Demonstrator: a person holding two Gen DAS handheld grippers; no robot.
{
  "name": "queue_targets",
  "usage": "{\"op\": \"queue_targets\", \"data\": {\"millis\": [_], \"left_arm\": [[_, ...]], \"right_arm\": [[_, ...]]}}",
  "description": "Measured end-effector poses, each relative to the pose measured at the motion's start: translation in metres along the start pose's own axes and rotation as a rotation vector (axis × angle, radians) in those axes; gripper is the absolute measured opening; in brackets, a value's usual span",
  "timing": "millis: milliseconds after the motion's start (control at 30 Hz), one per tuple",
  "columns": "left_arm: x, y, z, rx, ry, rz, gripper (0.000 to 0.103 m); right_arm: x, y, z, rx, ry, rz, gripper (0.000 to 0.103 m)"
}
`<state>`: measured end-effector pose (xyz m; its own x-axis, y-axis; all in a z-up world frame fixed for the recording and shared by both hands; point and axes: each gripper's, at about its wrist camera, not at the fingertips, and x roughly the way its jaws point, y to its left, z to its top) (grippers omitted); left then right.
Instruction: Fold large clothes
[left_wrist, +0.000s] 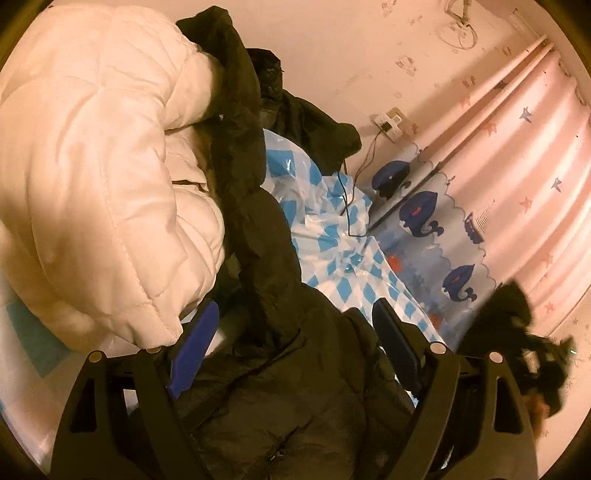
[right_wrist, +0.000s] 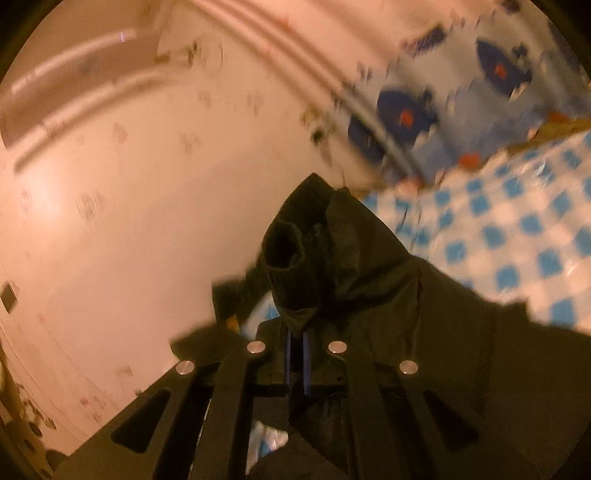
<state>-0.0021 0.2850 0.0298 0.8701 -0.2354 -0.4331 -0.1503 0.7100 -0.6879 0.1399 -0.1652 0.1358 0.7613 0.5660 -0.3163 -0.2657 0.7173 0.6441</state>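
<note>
From the left wrist, the left gripper (left_wrist: 291, 339) stands wide apart over the black jacket (left_wrist: 280, 373), which lies on the checkered sheet (left_wrist: 343, 236) just beside the white puffer coat (left_wrist: 99, 166). From the right wrist, the right gripper (right_wrist: 298, 354) is pinched narrow on the jacket's sleeve cuff (right_wrist: 286, 254), raised above the sheet. The slick shell could slip from so small a pinch, or the sleeve could drag the coat along.

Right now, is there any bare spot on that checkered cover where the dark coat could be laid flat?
One bare patch: the blue-checked cover between the black coat and the whale-print curtain, though a thin cable crosses it. The side with the white puffer jacket is crowded. The right gripper is shut on the coat's cuff.
</note>
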Motion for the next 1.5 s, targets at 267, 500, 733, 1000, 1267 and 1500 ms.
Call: {"op": "queue_targets", "data": {"millis": [267,500,733,1000,1267,1500], "left_arm": [[0.003,-0.006,0.0,0.045,0.045,-0.003,0.081],[0.008,-0.005,0.002,0.055,0.074,-0.015,0.081],[0.013,-0.006,0.002,0.065,0.088,-0.001,0.082],[0.014,-0.004,-0.001,0.066,0.091,0.015,0.084],[0.013,-0.017,-0.002,0.155,0.068,0.01,0.084],[-0.021,-0.038,0.023,0.259,-0.011,-0.105,0.084]], "right_arm": [[0.116,-0.029,-0.108,0.012,0.221,-0.116,0.005],[0.181,-0.047,-0.183,-0.012,0.454,-0.193,0.011],[0.165,-0.019,-0.175,-0.024,0.465,-0.143,0.083],[0.156,-0.019,-0.157,0.012,0.246,-0.161,0.084],[0.175,-0.046,-0.163,0.125,0.416,-0.189,0.085],[0.014,-0.054,-0.172,-0.019,0.282,-0.295,0.087]]}}
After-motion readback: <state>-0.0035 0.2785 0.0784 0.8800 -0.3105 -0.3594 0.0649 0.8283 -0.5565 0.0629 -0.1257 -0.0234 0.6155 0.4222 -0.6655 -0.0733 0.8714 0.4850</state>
